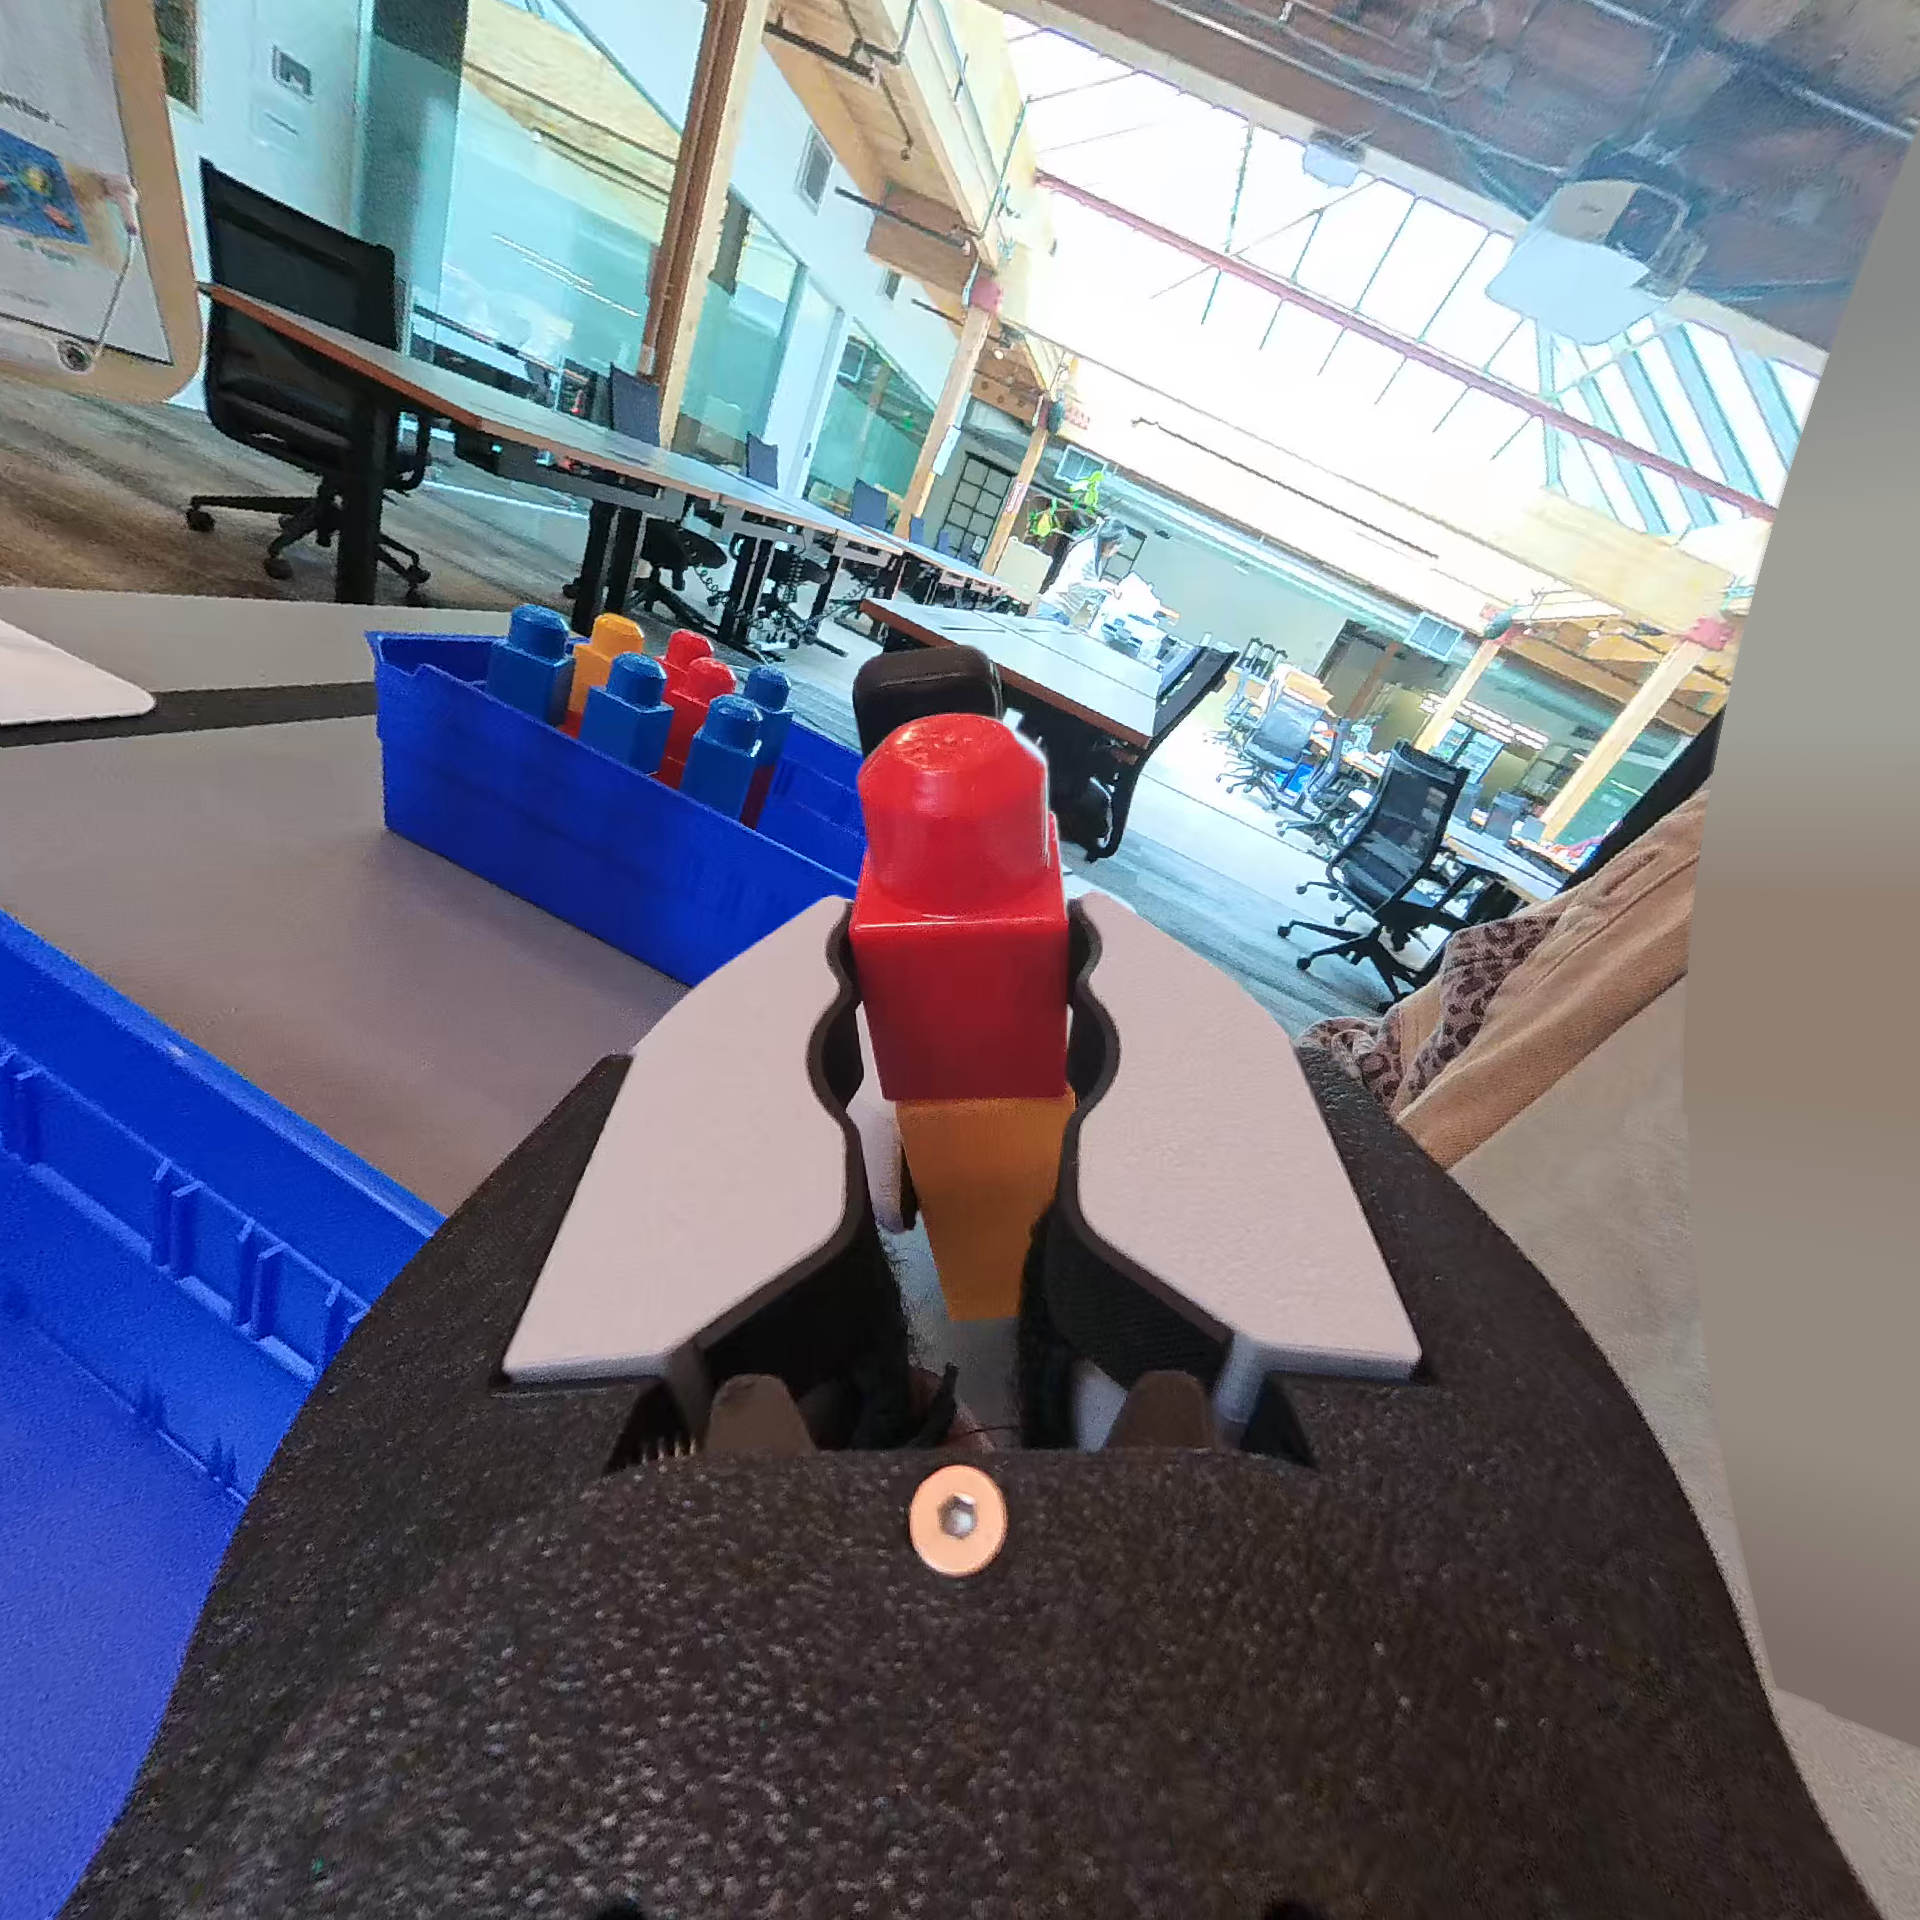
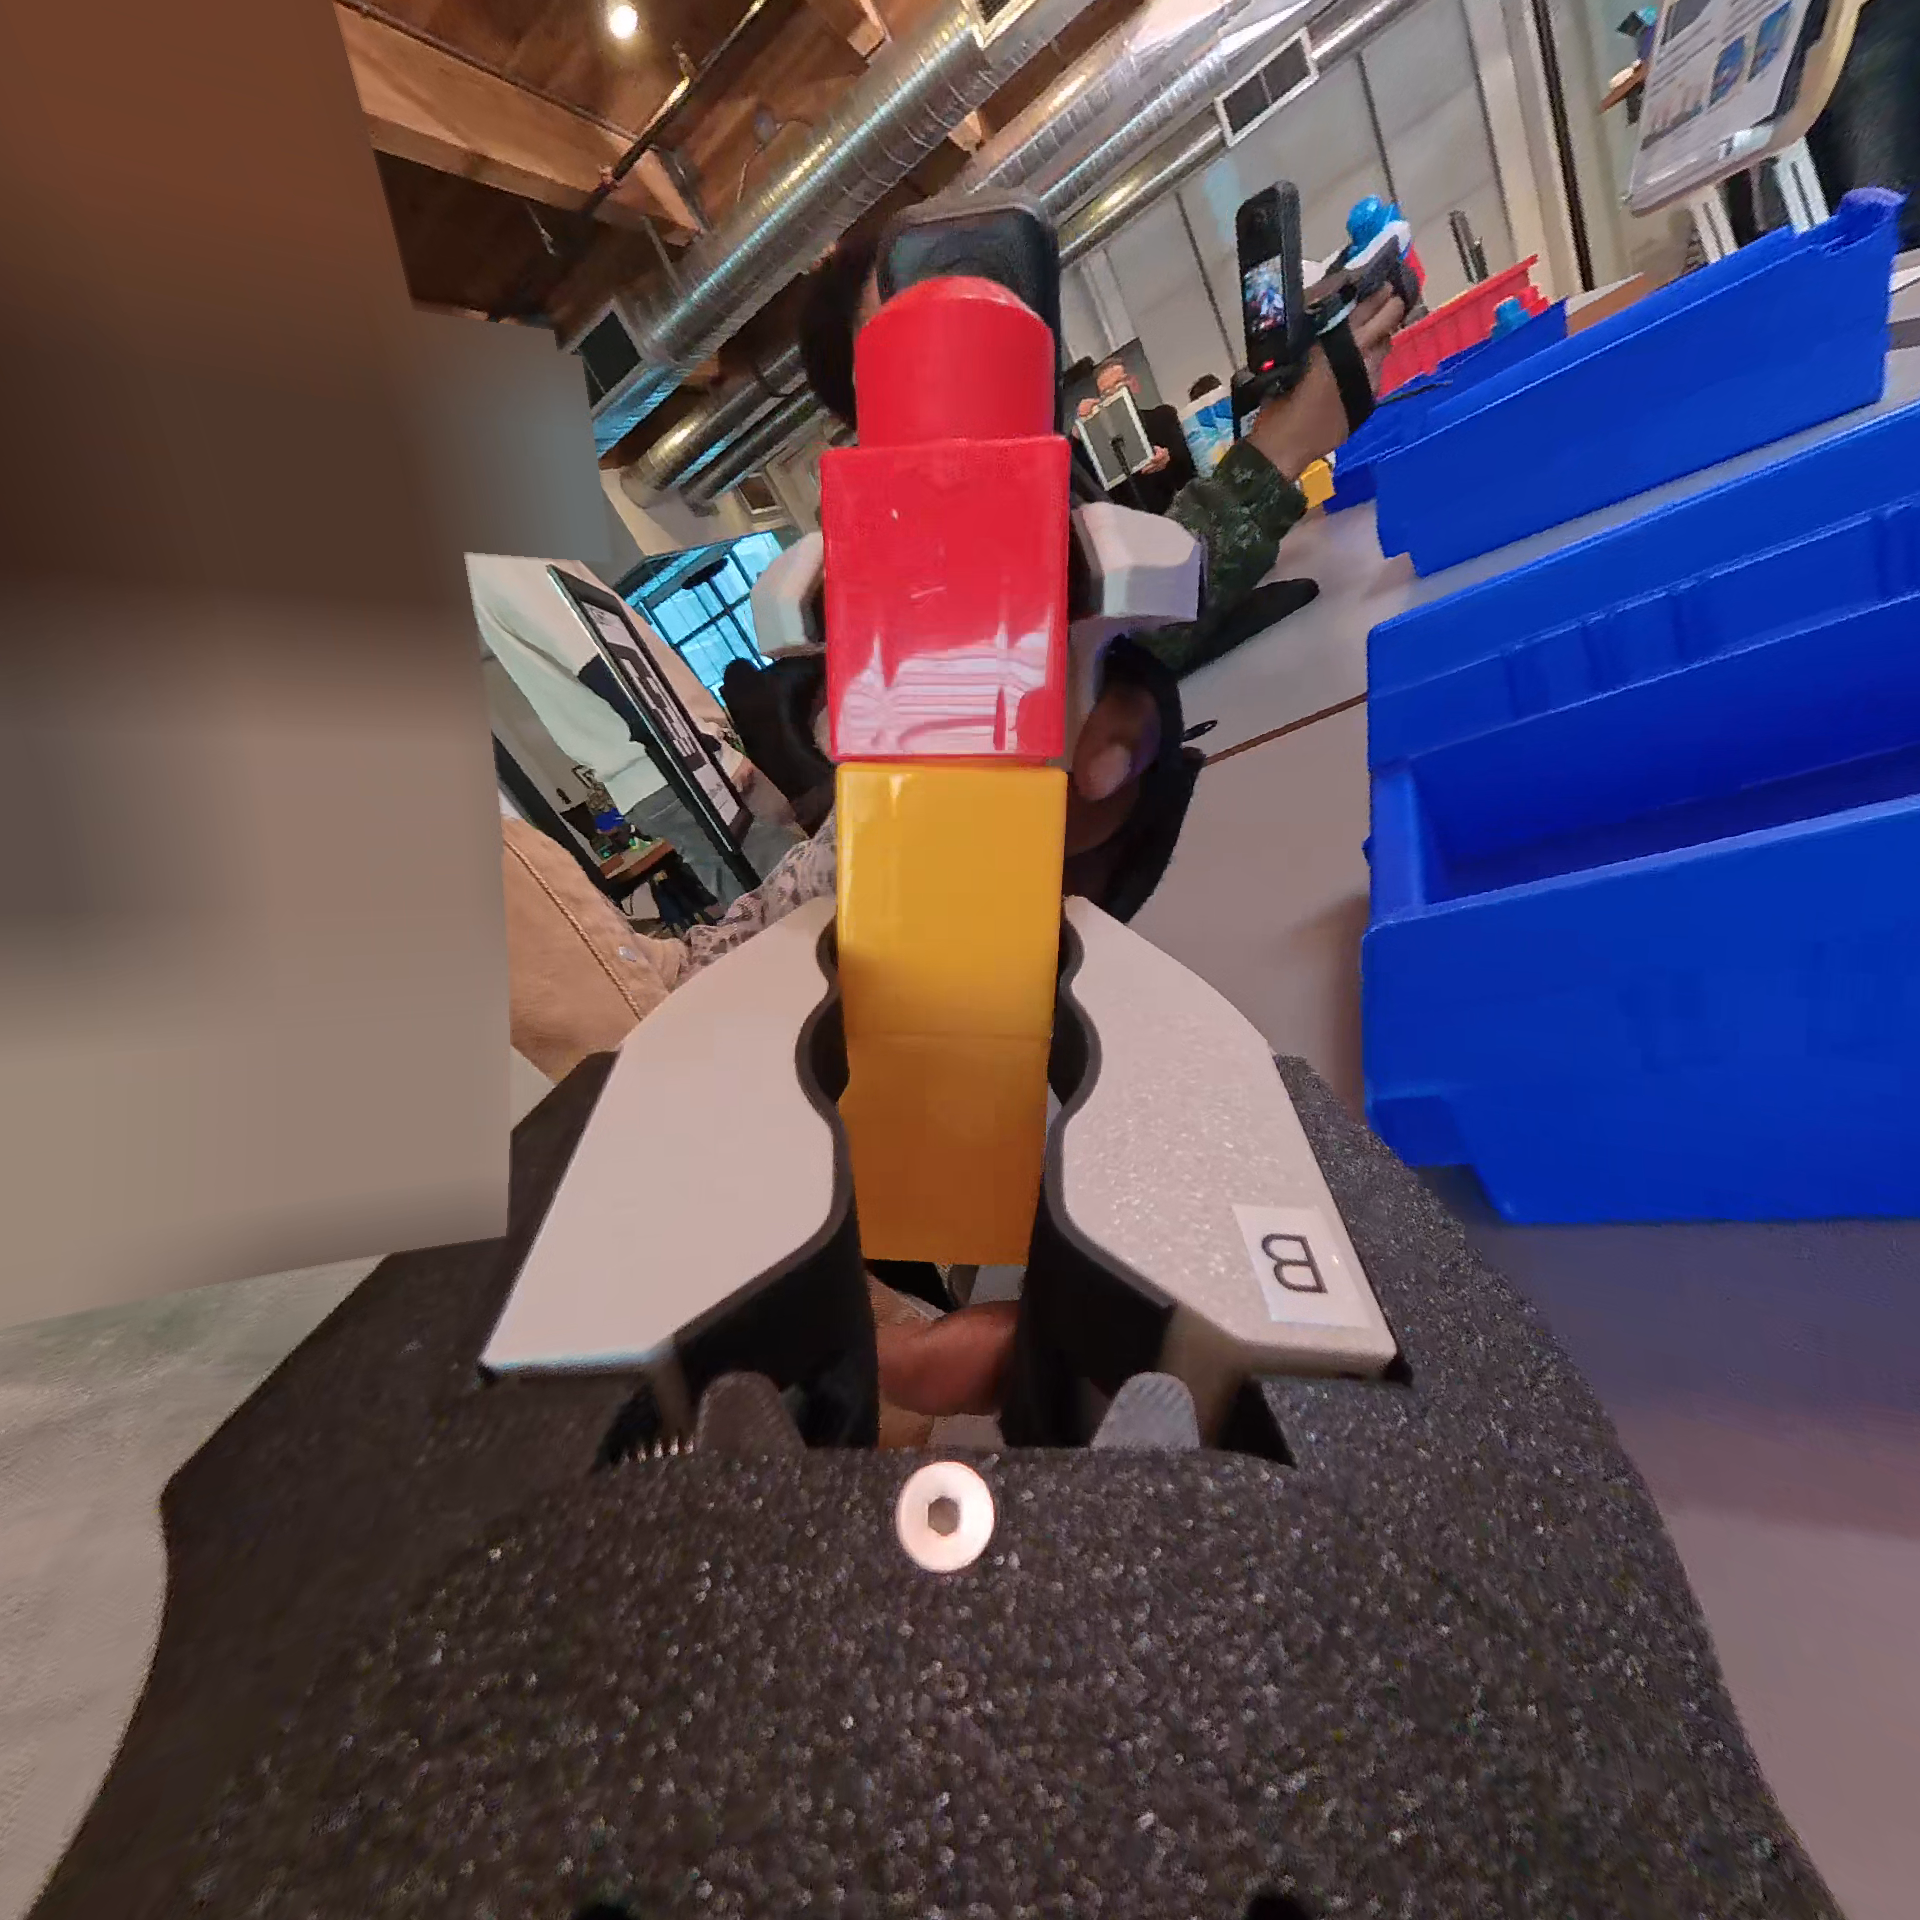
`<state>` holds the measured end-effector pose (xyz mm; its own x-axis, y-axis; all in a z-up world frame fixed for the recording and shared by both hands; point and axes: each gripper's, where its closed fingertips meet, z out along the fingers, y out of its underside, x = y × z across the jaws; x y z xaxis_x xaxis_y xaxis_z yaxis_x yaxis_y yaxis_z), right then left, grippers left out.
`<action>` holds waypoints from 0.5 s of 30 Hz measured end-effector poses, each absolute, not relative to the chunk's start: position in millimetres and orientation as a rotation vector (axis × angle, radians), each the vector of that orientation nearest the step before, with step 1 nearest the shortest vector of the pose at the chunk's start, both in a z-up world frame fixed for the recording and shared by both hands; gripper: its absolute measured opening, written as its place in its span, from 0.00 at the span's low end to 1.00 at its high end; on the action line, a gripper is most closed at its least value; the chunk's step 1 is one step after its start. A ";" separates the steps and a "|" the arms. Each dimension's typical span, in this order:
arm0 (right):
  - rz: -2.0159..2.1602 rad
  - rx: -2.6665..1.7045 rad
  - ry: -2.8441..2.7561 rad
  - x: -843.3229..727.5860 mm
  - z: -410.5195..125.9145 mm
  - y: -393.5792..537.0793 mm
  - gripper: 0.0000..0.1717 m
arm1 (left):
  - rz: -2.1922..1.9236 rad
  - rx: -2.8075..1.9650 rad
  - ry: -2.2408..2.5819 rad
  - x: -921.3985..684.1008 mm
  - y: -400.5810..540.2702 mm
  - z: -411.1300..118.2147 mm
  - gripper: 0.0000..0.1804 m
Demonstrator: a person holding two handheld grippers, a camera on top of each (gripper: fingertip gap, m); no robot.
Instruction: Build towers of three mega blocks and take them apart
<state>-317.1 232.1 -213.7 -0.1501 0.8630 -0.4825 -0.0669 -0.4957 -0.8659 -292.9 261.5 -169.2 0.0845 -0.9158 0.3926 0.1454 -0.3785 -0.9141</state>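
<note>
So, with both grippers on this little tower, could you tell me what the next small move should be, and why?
Probably pull apart: the left gripper pinches the red block, the right gripper the yellow blocks beneath, and other towers already stand in the blue bin.

Blue bins (image 2: 1662, 935) crowd the right; bare grey table (image 1: 260, 914) separates two bins left.

The near blue bin (image 1: 125, 1299) runs off the left edge, the orange block's (image 1: 982, 1195) lower end sinks between the fingers, and 1 smeared patch (image 2: 239, 623) covers the left.
</note>
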 end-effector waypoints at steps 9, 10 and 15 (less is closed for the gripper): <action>1.612 -1.454 -0.973 -316.6 -215.3 234.9 0.21 | -1.436 -1.449 0.826 -293.0 261.1 -169.5 0.20; 1.598 -1.453 -0.976 -316.5 -215.0 235.3 0.21 | -1.431 -1.448 0.830 -293.1 261.0 -169.2 0.20; 1.557 -1.458 -0.985 -316.8 -215.1 236.4 0.21 | -1.428 -1.448 0.834 -293.7 260.7 -169.0 0.20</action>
